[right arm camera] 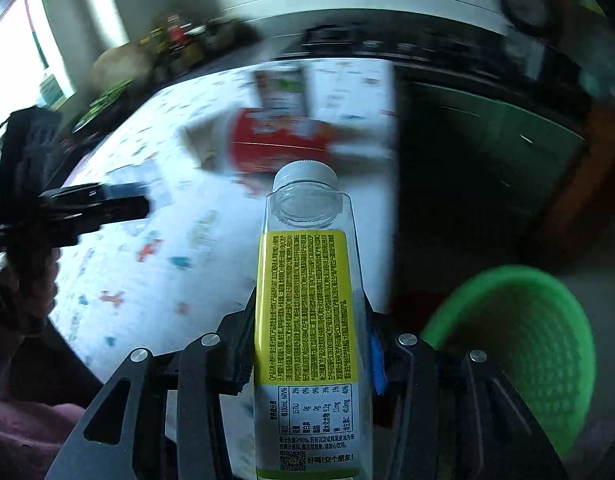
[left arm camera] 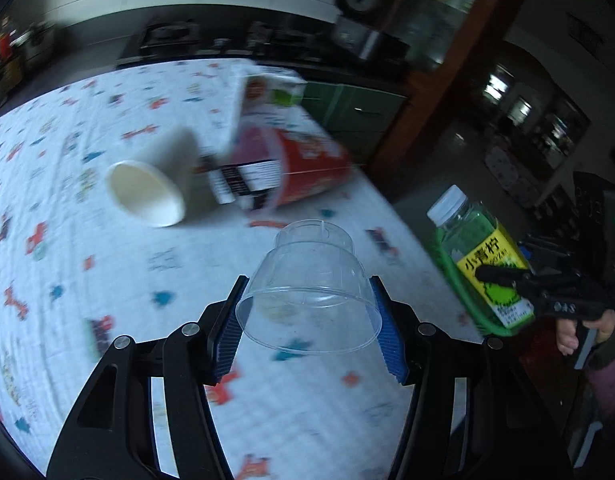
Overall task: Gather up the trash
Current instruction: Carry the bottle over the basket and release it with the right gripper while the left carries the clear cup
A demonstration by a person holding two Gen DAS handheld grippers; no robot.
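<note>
My left gripper [left arm camera: 307,312] is shut on a clear plastic cup [left arm camera: 311,280], held upside down above the patterned tablecloth [left arm camera: 87,280]. My right gripper [right arm camera: 311,328] is shut on an empty clear juice bottle [right arm camera: 307,300] with a yellow label and white cap; it also shows in the left wrist view [left arm camera: 483,256], held beside the table's right edge over a green basket [right arm camera: 523,352]. On the table lie a white paper cup [left arm camera: 151,188] on its side, a red noodle tub [left arm camera: 291,168] on its side and a carton [left arm camera: 275,90] behind them.
The green basket [left arm camera: 467,288] sits just off the table's right edge. Green cabinets [left arm camera: 359,108] and a dark counter stand behind the table. The left gripper and hand show at the left in the right wrist view [right arm camera: 75,212].
</note>
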